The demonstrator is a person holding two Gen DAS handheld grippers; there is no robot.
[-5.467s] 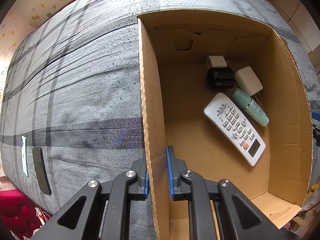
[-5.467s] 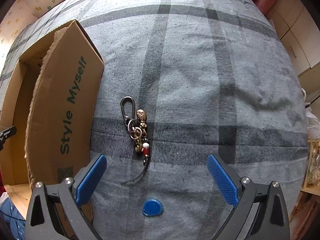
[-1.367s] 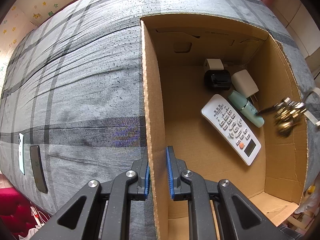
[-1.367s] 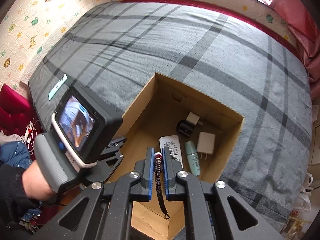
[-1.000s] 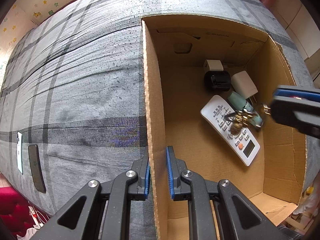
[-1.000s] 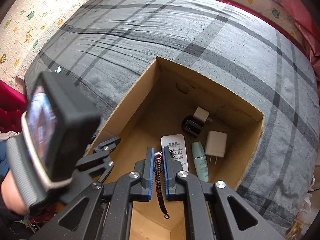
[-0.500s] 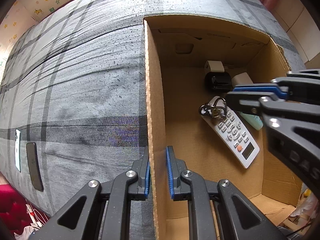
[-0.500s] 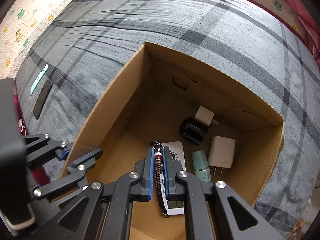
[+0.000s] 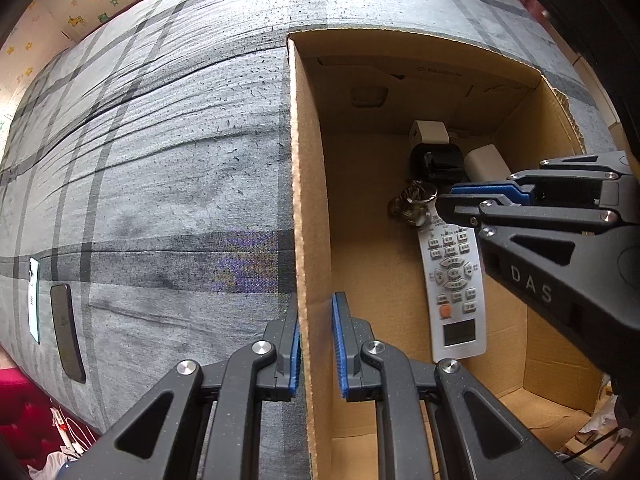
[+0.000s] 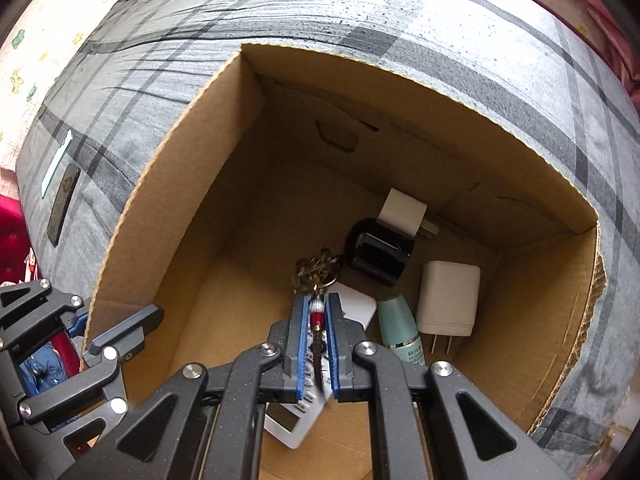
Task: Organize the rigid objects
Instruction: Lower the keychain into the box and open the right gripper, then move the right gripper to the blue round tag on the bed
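My right gripper [image 10: 315, 312] is shut on the keychain [image 10: 316, 272], a bunch of metal rings and charms with a red bead. It holds it low inside the open cardboard box [image 10: 168, 200], just above the top end of the white remote [image 9: 454, 280]. From the left wrist view the keychain [image 9: 412, 202] hangs at the right gripper's tip [image 9: 444, 200]. My left gripper [image 9: 316, 344] is shut on the box's left wall [image 9: 308, 200], one finger on each side.
In the box lie a black block [image 10: 378, 254], two white plug adapters [image 10: 448, 300] and a green tube [image 10: 398, 326]. The box sits on a grey plaid bed cover [image 9: 160, 140]. Two phones [image 9: 66, 332] lie near the bed's left edge.
My right gripper has carried the keychain from the bed over the box rim and down into the box, now lower and nearer the remote's top. My left gripper has kept its hold on the wall.
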